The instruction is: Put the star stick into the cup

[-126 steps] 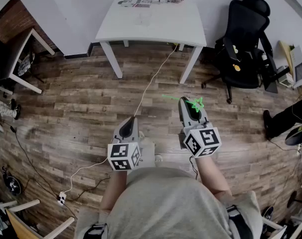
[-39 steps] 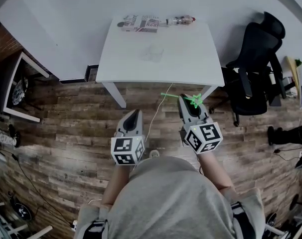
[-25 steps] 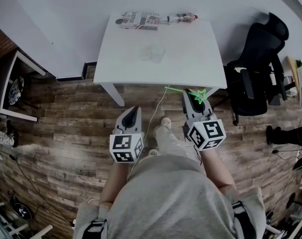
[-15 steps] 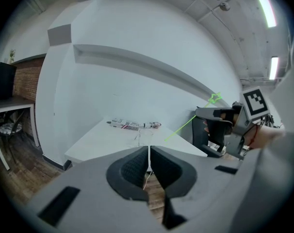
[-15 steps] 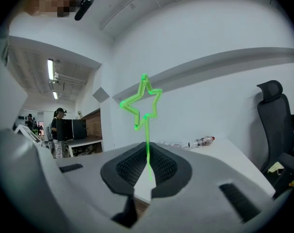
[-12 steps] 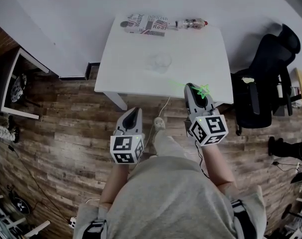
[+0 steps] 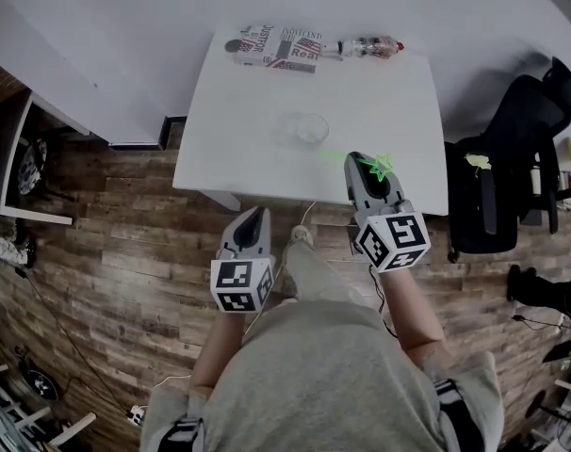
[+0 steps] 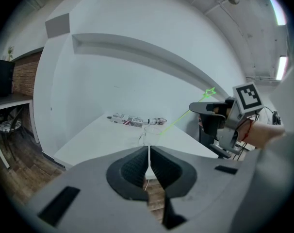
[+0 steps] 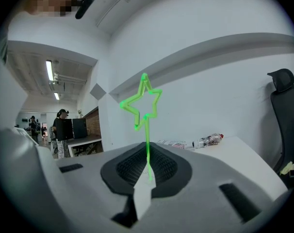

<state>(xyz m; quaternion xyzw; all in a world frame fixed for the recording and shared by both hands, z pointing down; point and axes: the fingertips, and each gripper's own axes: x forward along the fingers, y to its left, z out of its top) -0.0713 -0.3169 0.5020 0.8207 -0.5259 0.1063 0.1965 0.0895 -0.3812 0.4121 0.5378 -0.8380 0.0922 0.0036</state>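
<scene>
"Well, head view first: any writing?"

"A printed packet (image 7: 276, 50) and a bottle (image 7: 368, 47) lie at the far edge of the white counter (image 7: 238, 130). Their print is too small to read. The clear cup (image 7: 310, 128) stands mid-counter."

"The hands?"

"The right gripper (image 7: 359, 161) extends over the near edge with the star stick (image 7: 380, 166) at its tip, near the cup but apart. The left gripper (image 7: 256, 213) hangs over the wood floor (image 7: 125, 234), short of the counter."

"Left gripper view?"

"Fingers (image 8: 132, 169) pressed together, nothing between."

"Right gripper view?"

"Fingers clamp the stick's stem; the star stands upright above them."
</scene>
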